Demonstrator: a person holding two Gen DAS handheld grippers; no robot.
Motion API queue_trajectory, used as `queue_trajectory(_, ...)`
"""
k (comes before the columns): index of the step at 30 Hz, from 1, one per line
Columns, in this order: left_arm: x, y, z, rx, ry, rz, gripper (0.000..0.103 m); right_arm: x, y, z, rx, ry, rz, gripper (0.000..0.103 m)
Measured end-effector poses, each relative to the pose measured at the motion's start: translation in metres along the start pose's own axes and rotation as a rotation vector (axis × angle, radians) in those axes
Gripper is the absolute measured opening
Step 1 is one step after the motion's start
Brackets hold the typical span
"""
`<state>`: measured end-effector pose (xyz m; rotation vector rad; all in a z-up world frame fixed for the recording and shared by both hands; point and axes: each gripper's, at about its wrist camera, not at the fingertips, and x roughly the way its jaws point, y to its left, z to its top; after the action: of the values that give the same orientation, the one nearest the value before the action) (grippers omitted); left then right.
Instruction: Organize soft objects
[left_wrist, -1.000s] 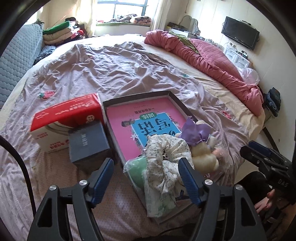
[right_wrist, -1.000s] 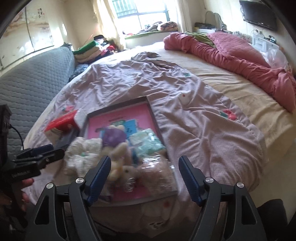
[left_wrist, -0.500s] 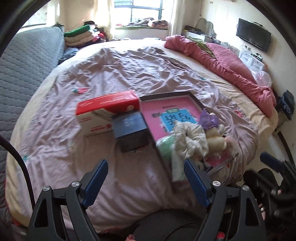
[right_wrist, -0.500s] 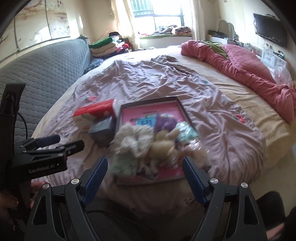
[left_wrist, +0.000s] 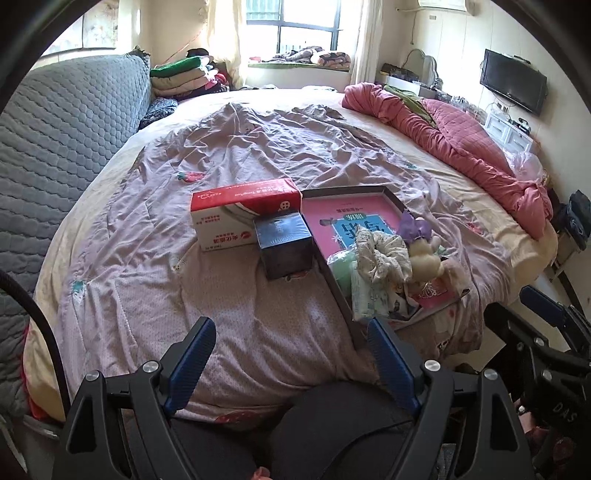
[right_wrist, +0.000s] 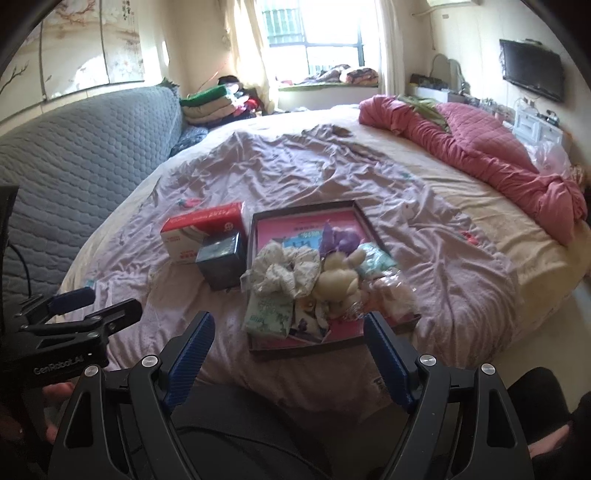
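Observation:
A shallow dark box lid (left_wrist: 391, 201) (right_wrist: 306, 210) with a pink lining lies on the bed. In its near end sit a floral scrunchie (left_wrist: 384, 254) (right_wrist: 286, 269), a cream plush toy (left_wrist: 424, 254) (right_wrist: 338, 280) with a purple bow (left_wrist: 415, 229), a green pack (left_wrist: 341, 266) and a tissue pack (right_wrist: 267, 314). My left gripper (left_wrist: 291, 350) is open and empty, held back over the bed's near edge. My right gripper (right_wrist: 288, 343) is open and empty, just short of the box lid.
A red and white tissue box (left_wrist: 240, 214) (right_wrist: 201, 229) and a dark cube box (left_wrist: 284, 245) (right_wrist: 221, 260) stand left of the lid. A pink quilt (left_wrist: 461, 147) lies at the right. A grey padded headboard (left_wrist: 55, 147) is on the left.
Both grippers have pulled back from the box lid toward the bed's near edge and risen. The soft things in the lid have not moved.

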<state>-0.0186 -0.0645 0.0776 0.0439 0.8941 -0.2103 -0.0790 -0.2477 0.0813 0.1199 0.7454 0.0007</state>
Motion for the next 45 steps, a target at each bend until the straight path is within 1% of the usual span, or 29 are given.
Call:
queue_trajectory(4,-0.007,-0.003,-0.002,-0.003,-0.013,0.006,0.084,-0.008,-0.001,0.0,-0.004,-0.024,-0.012,0.084)
queue_trajectory(8,-0.007,-0.006,-0.005,-0.013,-0.002,0.017,0.084,-0.013,-0.004,0.001,0.028,-0.049,-0.004,0.084)
queue_trajectory(11,-0.006,-0.008,-0.008,-0.024,0.012,0.017,0.084,-0.015,-0.001,0.001,0.016,-0.058,-0.011,0.084)
queue_trajectory(16,-0.005,-0.012,-0.015,-0.032,0.029,0.024,0.084,-0.013,0.004,-0.007,0.014,-0.047,-0.001,0.084)
queue_trajectory(20,-0.004,-0.017,-0.023,-0.018,0.038,0.036,0.084,-0.013,0.009,-0.013,-0.014,-0.049,-0.002,0.084)
queue_trajectory(24,-0.003,-0.021,-0.028,-0.018,0.041,0.043,0.084,-0.013,0.008,-0.015,0.009,-0.053,-0.003,0.084)
queue_trajectory(35,0.001,-0.022,-0.031,-0.009,0.059,0.052,0.084,-0.005,0.001,-0.021,0.035,-0.025,0.006,0.084)
queue_trajectory(45,0.002,-0.025,-0.031,-0.01,0.055,0.054,0.084,-0.002,0.0,-0.023,0.029,-0.026,-0.005,0.084)
